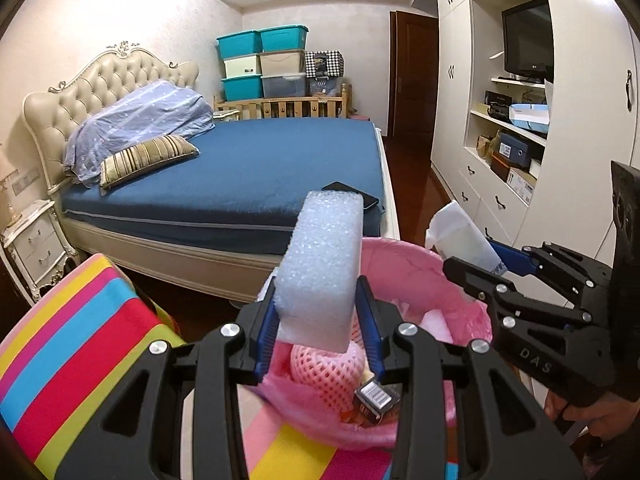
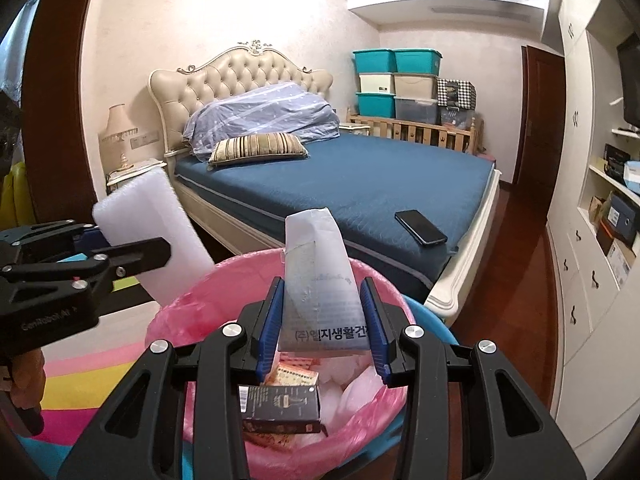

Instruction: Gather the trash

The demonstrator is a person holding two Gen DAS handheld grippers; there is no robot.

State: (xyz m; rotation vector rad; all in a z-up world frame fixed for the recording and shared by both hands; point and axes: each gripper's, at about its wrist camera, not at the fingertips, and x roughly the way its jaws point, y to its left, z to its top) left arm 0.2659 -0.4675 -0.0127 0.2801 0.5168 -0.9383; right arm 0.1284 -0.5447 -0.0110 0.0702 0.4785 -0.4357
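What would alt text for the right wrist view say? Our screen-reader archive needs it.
The right gripper holds a white printed packet over a pink-lined bin already holding boxes and wrappers. At left, the left gripper holds a white foam block; behind lies a blue bed with a phone.

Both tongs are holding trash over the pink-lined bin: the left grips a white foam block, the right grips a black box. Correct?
Not quite. The right tongs grip a white plastic pouch with printed text, not a black box; the small black box already lies inside the pink-lined bin, as the right wrist view shows. The left tongs do grip the white foam block.
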